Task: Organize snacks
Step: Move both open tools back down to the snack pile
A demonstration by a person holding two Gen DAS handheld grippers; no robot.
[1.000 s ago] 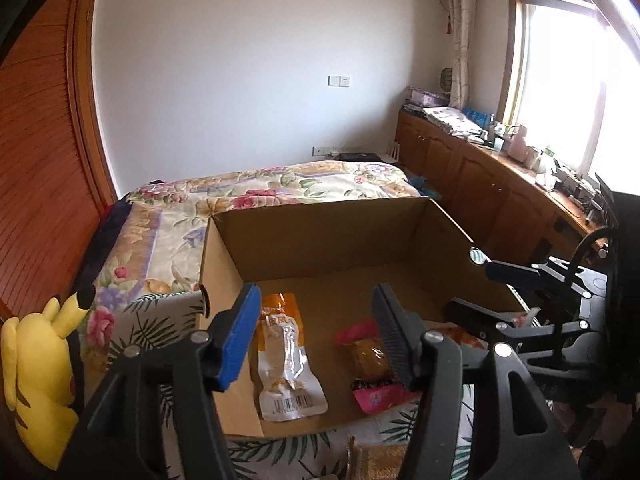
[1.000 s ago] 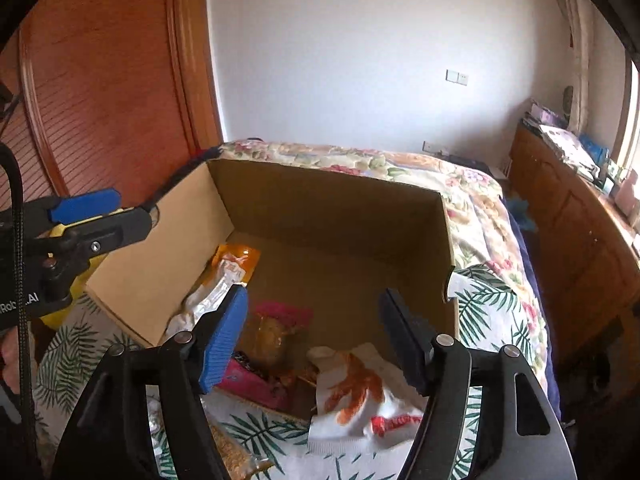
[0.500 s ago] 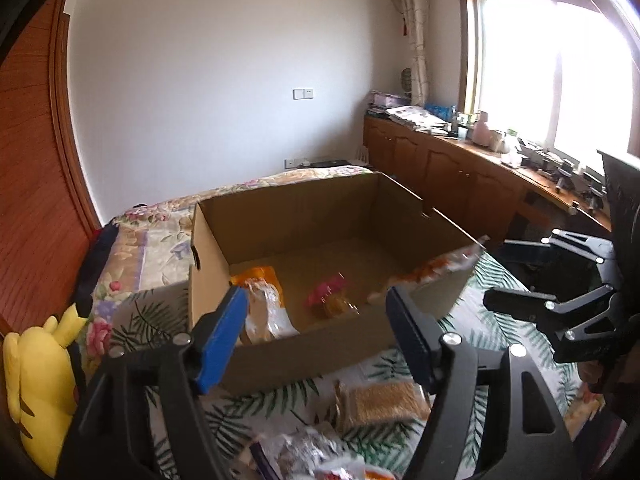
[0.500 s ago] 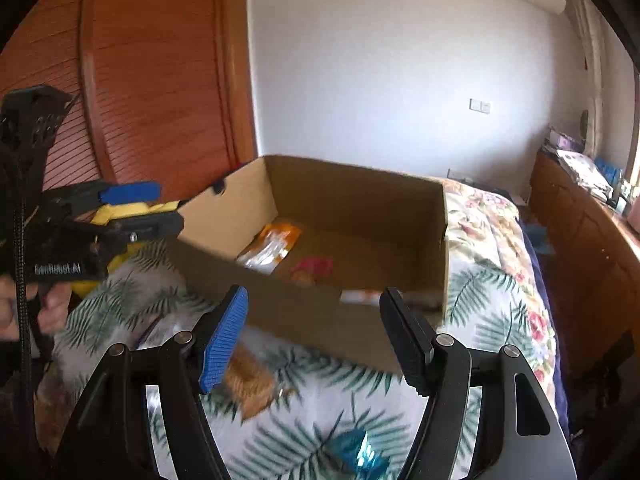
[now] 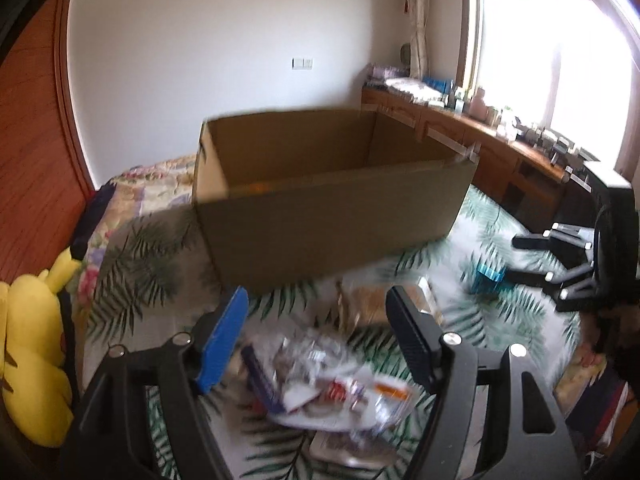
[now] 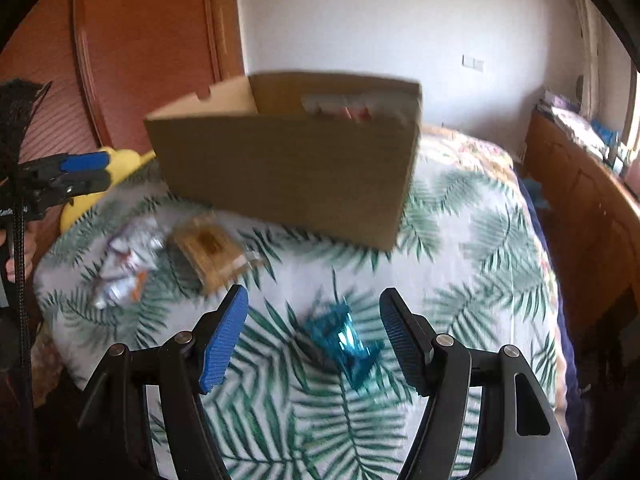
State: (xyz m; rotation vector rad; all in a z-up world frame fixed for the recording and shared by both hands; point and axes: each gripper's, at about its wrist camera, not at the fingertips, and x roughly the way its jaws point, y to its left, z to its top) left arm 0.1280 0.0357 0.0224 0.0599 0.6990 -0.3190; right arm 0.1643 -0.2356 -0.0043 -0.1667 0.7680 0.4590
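Cardboard first: the open cardboard box (image 5: 332, 216) sits on the bed (image 6: 460, 264), its long side running across the left wrist view, open top up. Something pale with red print (image 6: 340, 106) shows inside against the far wall, too blurred to name. In front of the box, snacks lie loose on the palm-leaf cover: a tan cracker pack (image 6: 212, 248) lying flat, its long axis slanting toward the box, a heap of silvery wrappers (image 5: 332, 392), and a shiny teal packet (image 6: 344, 340). The left gripper (image 5: 316, 344) hangs over the silvery heap, jaws just widened and released, nothing between them. The right gripper (image 6: 314, 336) hovers with jaws apart, the teal packet below the gap, seemingly untouched. A yellow plush toy (image 5: 32, 344) sits at the bed's left edge; a wooden counter (image 5: 500, 148) runs under the bright window (image 5: 560, 60).
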